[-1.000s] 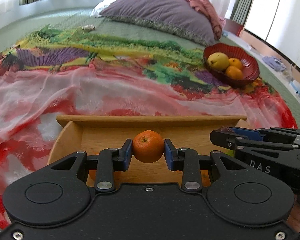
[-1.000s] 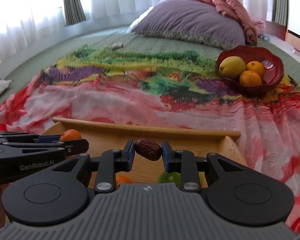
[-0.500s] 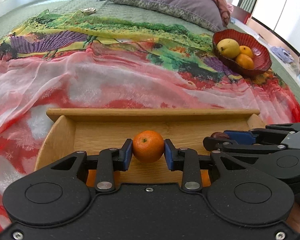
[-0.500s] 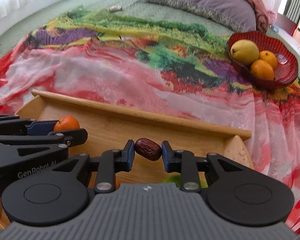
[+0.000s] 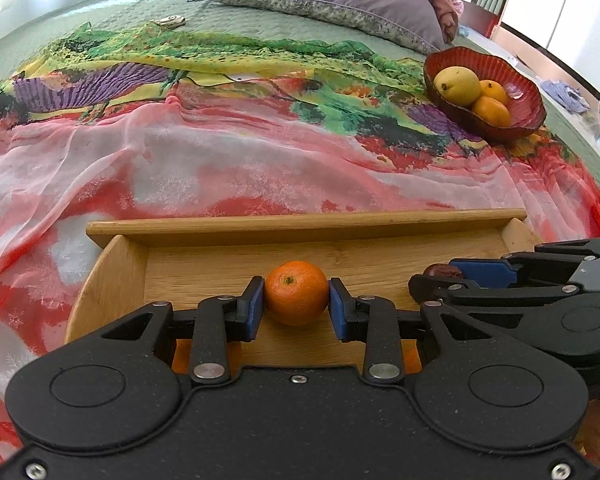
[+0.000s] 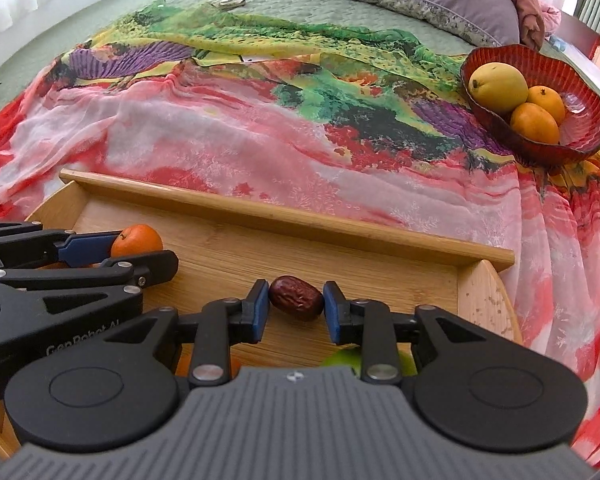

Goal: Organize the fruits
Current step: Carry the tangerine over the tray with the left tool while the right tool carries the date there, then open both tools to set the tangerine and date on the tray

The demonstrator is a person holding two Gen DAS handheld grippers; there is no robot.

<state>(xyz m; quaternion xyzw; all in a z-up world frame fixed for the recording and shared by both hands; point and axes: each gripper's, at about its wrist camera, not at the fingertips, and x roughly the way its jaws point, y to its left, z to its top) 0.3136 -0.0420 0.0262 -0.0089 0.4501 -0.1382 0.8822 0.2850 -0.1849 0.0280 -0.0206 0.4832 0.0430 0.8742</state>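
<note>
Held low over the bamboo tray [image 5: 308, 226], near its floor: one mandarin [image 5: 296, 298], pinched between the blue pads of the left gripper [image 5: 296, 308]. Beside it, over the same tray: one red date [image 6: 296, 297] between the pads of the right gripper [image 6: 296, 308], jaws opening, slight gaps on both sides, date apparently resting on the wood. Likely trouble: rolling. Round mandarin, once released, free to run across the smooth tray floor; date likewise liable to shift. Partly hidden under the right gripper: one green fruit [image 6: 344, 358], plus something orange, unclear. Further off on the patterned scarf [image 6: 228, 132]: one red glass bowl [image 6: 580, 80] holding one yellow pear [image 6: 498, 86] and two oranges [image 6: 536, 122].
</note>
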